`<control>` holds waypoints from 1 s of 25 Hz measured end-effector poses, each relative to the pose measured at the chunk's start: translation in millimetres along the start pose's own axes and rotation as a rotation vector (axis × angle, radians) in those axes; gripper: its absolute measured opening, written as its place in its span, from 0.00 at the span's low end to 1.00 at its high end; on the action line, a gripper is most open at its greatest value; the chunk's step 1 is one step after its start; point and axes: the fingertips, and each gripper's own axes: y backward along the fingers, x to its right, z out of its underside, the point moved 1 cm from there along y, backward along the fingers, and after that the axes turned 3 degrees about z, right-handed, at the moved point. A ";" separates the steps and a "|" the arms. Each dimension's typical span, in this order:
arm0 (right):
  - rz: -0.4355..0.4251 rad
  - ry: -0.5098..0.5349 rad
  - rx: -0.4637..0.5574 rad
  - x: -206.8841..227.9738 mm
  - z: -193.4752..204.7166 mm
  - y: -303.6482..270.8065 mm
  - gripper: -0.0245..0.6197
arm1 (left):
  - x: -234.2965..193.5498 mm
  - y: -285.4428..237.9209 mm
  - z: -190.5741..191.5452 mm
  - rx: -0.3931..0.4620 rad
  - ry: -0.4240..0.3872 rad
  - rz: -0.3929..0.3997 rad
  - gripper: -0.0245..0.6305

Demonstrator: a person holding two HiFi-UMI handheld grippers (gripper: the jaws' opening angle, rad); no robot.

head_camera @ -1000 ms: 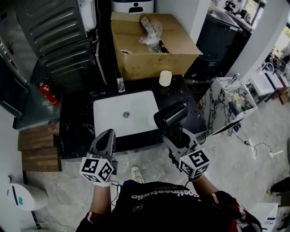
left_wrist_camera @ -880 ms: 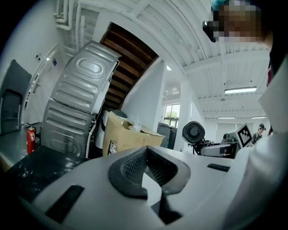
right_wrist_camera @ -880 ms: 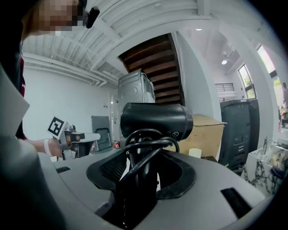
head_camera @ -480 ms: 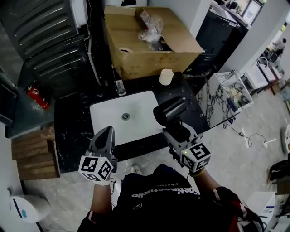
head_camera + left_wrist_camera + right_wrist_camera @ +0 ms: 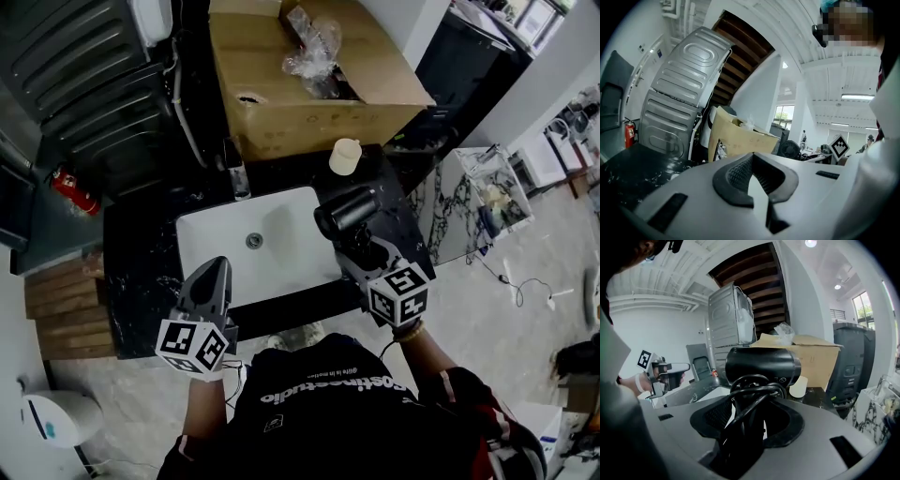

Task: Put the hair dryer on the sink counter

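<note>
My right gripper point(image 5: 361, 246) is shut on the handle of a black hair dryer point(image 5: 347, 211), whose cord is wound round the handle between the jaws. The dryer's barrel point(image 5: 761, 364) lies crosswise above the black sink counter point(image 5: 141, 272), over the right rim of the white basin point(image 5: 281, 253). In the right gripper view the handle and cord fill the gap of the right gripper point(image 5: 750, 404). The left gripper point(image 5: 216, 274) hovers at the counter's front edge, left of the dryer, shut and empty. In its own view the left gripper point(image 5: 757, 176) has nothing between its pads.
A white cup point(image 5: 345, 155) stands on the counter behind the dryer, with a small bottle point(image 5: 236, 176) at the basin's back left. An open cardboard box point(image 5: 300, 108) sits behind the counter. A red fire extinguisher point(image 5: 70, 187) is at the left, a marble stand point(image 5: 478, 202) at the right.
The right gripper has carried the hair dryer a little farther over the counter, closer to the white cup. The left gripper has stayed near the front edge.
</note>
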 end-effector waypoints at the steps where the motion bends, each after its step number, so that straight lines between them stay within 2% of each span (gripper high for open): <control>1: -0.009 0.002 -0.023 10.3 3.6 -6.2 0.39 | 0.9 -2.6 0.2 0.000 -0.003 -0.010 0.06; 7: -0.047 0.059 -0.224 73.7 43.7 -43.0 0.39 | 7.7 -13.7 10.7 -0.018 -0.015 -0.058 0.06; 12: -0.015 0.028 -0.353 120.3 75.4 -81.9 0.39 | 13.4 -24.0 20.0 -0.018 0.008 -0.099 0.06; 17: -0.022 -0.002 -0.424 138.6 93.3 -116.9 0.39 | 26.6 -37.4 39.3 -0.027 0.042 -0.119 0.06; 21: 0.004 0.023 -0.485 150.1 105.3 -132.0 0.39 | 34.3 -43.1 51.7 -0.043 0.056 -0.129 0.06; 25: 0.014 0.021 -0.505 154.8 110.6 -138.5 0.39 | 39.3 -46.2 58.7 -0.055 0.066 -0.135 0.06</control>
